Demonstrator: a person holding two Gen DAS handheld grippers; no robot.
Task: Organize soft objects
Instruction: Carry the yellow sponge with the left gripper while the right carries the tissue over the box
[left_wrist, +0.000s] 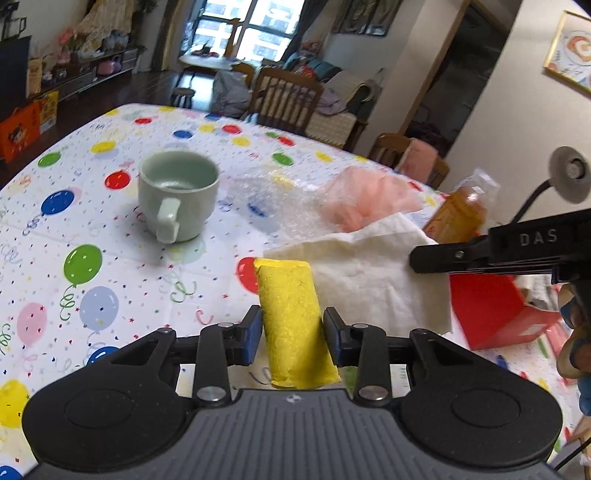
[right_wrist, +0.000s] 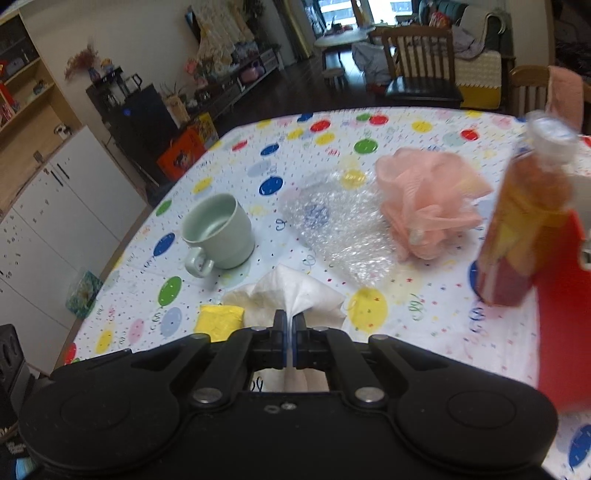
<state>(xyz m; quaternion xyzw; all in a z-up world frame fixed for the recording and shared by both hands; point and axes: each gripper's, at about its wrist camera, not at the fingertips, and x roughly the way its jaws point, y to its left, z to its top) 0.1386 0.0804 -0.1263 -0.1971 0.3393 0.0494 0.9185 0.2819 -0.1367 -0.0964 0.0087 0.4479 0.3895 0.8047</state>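
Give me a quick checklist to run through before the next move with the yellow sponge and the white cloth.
1. Left claw around the yellow sponge: ok, a finger on each side.
2. Left claw actually squeezing the sponge: cannot tell, a slight gap shows at the right finger.
3. Right claw shut on the white cloth: ok, a fold is pinched between the fingers.
4. Cloth free of the sponge: not ok, its edge lies against the sponge.
5. Green mug clear of both claws: ok, standing apart.
6. Orange bottle near the right claw: upright, close to the cloth's right, so lift carefully.
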